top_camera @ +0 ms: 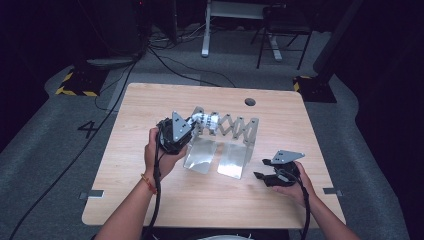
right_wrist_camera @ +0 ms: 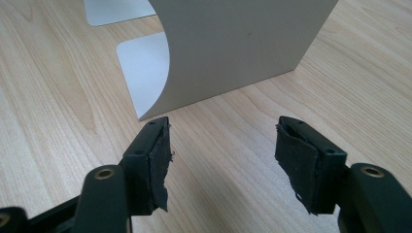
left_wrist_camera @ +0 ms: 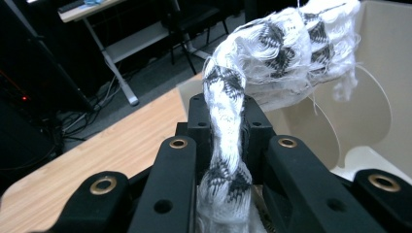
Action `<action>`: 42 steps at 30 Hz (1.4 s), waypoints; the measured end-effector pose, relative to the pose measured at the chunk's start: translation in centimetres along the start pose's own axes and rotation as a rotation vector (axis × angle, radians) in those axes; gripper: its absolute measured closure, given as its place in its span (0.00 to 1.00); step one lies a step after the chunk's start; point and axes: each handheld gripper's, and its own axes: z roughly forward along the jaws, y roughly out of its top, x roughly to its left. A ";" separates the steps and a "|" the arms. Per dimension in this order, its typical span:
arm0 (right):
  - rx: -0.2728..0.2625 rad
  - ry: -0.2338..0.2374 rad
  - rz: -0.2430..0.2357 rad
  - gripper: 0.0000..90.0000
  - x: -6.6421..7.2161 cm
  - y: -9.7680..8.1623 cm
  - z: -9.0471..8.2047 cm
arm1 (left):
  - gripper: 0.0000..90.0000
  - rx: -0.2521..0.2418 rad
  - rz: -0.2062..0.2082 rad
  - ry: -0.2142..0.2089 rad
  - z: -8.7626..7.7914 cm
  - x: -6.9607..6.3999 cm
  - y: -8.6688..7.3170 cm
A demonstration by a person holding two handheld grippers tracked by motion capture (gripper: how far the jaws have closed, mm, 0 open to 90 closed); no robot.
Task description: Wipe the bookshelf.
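Overhead, in the high view, the left tool point(top_camera: 192, 125) is seen raised at the near-left end of an accordion-style metal rack point(top_camera: 231, 131) that stands near the middle of the wooden surface point(top_camera: 150, 107), with a white-and-black patterned cloth point(top_camera: 205, 120) draped at the rack's left top. The right tool point(top_camera: 260, 169) is held low at the near right of the rack, apart from it, its jaws spread with nothing between them. Next, in the left gripper view, the cloth point(left_wrist_camera: 226, 131) is shown pinched between the closed black jaws of the left tool point(left_wrist_camera: 224, 160); from the grip it rises as a twisted strand and bunches over the top edge of a pale rack panel point(left_wrist_camera: 374, 92), where frayed threads hang loose. Lastly, in the right gripper view, the pads point(right_wrist_camera: 158, 160) of the right tool point(right_wrist_camera: 223, 162) are seen wide apart over bare wood, just near of a curved rack panel point(right_wrist_camera: 233, 48), which is not touched. From here, the frayed threads could be snagged on the panel edge if the cloth is pulled away at an angle, and the light rack could be dragged or tipped because nothing steadies it. The narrow twisted strand could also slip out of the jaws under tension, so that the cloth would drop back onto the rack.
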 end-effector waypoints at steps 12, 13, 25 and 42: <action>0.010 0.004 -0.004 0.43 0.2 0.0 0.2 | 0.88 0.065 0.014 -0.059 1.5 -1.6 -3.1; 0.010 0.005 -0.005 0.43 0.2 0.0 0.2 | 0.88 0.073 0.010 -0.060 1.6 -1.7 -3.5; 0.012 0.005 -0.005 0.43 0.3 -0.1 0.3 | 0.88 0.200 0.051 -0.124 3.1 -2.8 -7.2; 0.008 0.000 -0.008 0.43 0.3 -0.1 0.2 | 0.88 0.314 0.076 -0.151 2.1 -2.5 -10.8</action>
